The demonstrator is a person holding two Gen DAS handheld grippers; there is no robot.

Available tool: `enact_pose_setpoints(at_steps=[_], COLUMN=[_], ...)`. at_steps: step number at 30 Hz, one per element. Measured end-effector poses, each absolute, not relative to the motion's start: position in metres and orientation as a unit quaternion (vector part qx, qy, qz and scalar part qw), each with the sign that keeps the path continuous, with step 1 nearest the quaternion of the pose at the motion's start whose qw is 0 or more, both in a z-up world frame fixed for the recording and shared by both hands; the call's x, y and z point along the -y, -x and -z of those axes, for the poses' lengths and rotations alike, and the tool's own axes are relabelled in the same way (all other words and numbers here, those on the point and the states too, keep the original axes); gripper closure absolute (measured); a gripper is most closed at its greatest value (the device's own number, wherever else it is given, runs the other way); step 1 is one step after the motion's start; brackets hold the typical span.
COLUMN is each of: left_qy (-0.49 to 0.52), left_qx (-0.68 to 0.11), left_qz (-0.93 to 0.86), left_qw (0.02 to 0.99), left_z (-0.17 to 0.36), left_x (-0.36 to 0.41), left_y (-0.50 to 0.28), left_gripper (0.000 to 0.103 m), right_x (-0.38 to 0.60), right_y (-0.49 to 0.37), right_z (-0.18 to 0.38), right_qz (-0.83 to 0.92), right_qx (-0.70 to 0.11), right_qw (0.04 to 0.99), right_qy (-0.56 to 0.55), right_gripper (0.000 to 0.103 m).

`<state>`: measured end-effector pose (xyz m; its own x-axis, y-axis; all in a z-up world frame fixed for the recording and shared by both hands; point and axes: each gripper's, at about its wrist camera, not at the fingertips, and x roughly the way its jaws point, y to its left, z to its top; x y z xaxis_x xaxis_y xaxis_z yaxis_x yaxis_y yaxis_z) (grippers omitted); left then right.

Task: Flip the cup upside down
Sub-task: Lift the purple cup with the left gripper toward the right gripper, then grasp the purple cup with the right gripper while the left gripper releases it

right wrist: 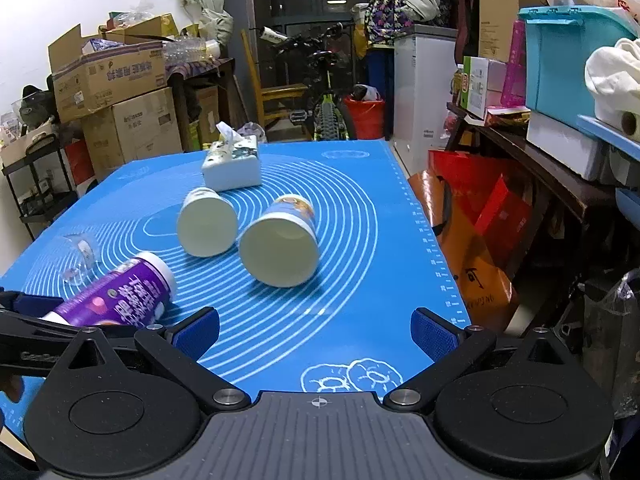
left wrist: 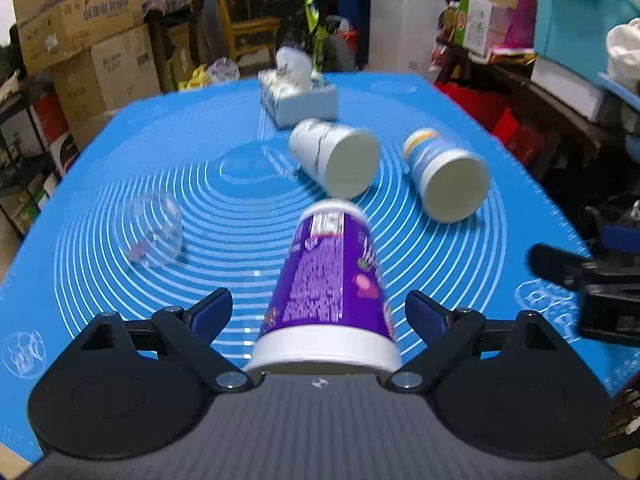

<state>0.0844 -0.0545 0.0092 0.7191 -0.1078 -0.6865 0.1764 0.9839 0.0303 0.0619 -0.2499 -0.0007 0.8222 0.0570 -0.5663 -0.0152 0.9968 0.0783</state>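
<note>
Left wrist view: purple cup (left wrist: 328,280) lies on its side on the blue mat (left wrist: 120,160), between the spread left gripper (left wrist: 320,312) fingers, ungripped. Right gripper (right wrist: 316,332) spread, empty. Flip not done.

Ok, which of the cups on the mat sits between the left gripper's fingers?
The purple cup, lying between the open left gripper fingers, base pointing away. The white cup and the blue-and-yellow cup lie farther out, near the tissue box.

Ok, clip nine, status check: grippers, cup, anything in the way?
Left gripper open, jaws either side of the purple cup, not clamped. Right gripper open, empty. Purple cup on its side. Two paper cups lie beyond.
</note>
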Motion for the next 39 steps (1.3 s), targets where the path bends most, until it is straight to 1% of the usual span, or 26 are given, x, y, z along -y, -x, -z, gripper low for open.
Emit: enact_pose_setpoints(at_steps=[7,12,18,23,25,27,30,31,32,33,36,39], left_qy=[-0.034,-0.031,-0.031,-0.025,-0.026,-0.026,-0.02,-0.017,-0.014,-0.012,-0.007,-0.009], left_qx=[-0.331,-0.319,-0.324,-0.348,-0.355,-0.363,-0.369,-0.371,-0.372,-0.374,-0.376,-0.374], left_qz=[0.068,0.035,-0.013,-0.033,-0.037,-0.035,-0.028,-0.025,-0.022,-0.02,-0.017,-0.016], left_qw=[0.94,0.946,0.945,0.937,0.934,0.931,0.929,0.928,0.928,0.927,0.926,0.927], left_z=[-0.043,-0.055,-0.047,-0.025,-0.017,-0.012,-0.007,-0.006,-0.005,-0.004,-0.003,-0.003], left_x=[0.03,0.0,-0.038,-0.062,-0.067,-0.07,-0.072,-0.072,-0.072,-0.073,-0.072,-0.07], left_y=[-0.074,-0.078,-0.092,-0.1,-0.101,-0.102,-0.102,-0.102,-0.103,-0.102,-0.101,-0.1], left_gripper=[0.01,0.01,0.009,0.009,0.009,0.009,0.009,0.009,0.009,0.009,0.009,0.009], right_x=[0.239,0.215,0.173,0.147,0.14,0.136,0.137,0.137,0.137,0.139,0.139,0.141], right_y=[-0.07,-0.092,-0.135,-0.175,-0.185,-0.189,-0.19,-0.19,-0.189,-0.189,-0.187,-0.18], right_z=[-0.021,-0.039,-0.034,-0.009,0.0,0.008,0.012,0.013,0.013,0.011,0.007,0.005], right_qz=[-0.04,-0.083,-0.129,-0.13,-0.13,-0.133,-0.137,-0.141,-0.148,-0.155,-0.162,-0.169], right_qx=[-0.29,-0.311,-0.385,-0.47,-0.496,-0.514,-0.529,-0.53,-0.531,-0.532,-0.531,-0.513], right_qw=[0.955,0.946,0.912,0.87,0.855,0.843,0.831,0.829,0.826,0.823,0.822,0.832], right_qy=[-0.038,-0.038,-0.054,-0.07,-0.077,-0.087,-0.102,-0.107,-0.115,-0.124,-0.126,-0.129], right_gripper=[0.002,0.002,0.002,0.003,0.005,0.005,0.01,0.015,0.023,0.028,0.029,0.031])
